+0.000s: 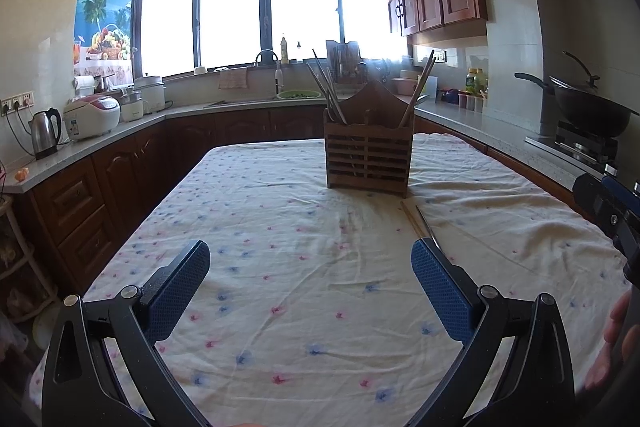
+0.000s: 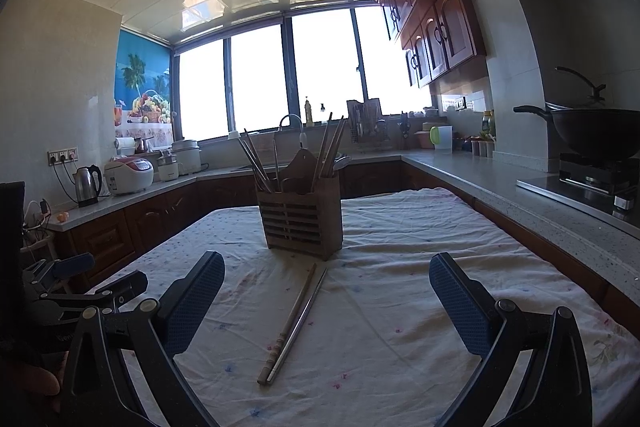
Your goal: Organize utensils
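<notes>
A wooden slatted utensil holder (image 1: 367,155) (image 2: 301,215) stands on the cloth-covered table, with several chopsticks upright in it. Two chopsticks (image 2: 294,323), one wooden and one metal, lie on the cloth in front of the holder, between the right gripper's fingers. In the left wrist view they (image 1: 420,223) lie just beyond the right fingertip. My left gripper (image 1: 310,263) is open and empty above the cloth. My right gripper (image 2: 326,277) is open and empty, close over the two chopsticks.
The table (image 1: 280,211) has a white floral cloth. Kitchen counters surround it: kettle (image 1: 45,133) and rice cooker (image 1: 92,117) at left, sink (image 1: 298,95) at the back, wok on a stove (image 2: 596,137) at right. The right gripper (image 1: 612,215) shows at the right edge.
</notes>
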`<state>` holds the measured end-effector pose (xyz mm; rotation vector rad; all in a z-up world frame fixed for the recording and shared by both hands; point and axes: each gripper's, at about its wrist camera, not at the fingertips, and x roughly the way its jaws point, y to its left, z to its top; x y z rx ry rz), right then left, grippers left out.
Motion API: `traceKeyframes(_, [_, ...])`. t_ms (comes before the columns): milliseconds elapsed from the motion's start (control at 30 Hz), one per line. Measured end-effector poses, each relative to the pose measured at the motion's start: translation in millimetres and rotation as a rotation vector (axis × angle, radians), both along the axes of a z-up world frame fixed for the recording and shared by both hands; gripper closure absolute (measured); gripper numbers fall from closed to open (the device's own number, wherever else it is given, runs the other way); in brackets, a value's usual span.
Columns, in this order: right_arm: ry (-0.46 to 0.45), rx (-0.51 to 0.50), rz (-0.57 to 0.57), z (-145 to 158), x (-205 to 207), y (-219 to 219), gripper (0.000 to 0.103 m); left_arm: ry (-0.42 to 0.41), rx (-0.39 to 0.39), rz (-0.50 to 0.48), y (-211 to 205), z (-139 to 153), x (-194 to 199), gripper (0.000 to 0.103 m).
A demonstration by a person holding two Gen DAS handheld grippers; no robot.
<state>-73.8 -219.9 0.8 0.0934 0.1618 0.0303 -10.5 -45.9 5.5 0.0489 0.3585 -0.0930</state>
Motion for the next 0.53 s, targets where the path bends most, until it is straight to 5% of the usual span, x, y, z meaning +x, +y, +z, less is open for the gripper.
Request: traceKeyframes(533, [0.037,0.011,0.010,4.9,17.7,13.5,0.000,0.029,-0.011,-0.026,-0.9,6.0,14.3,0.000])
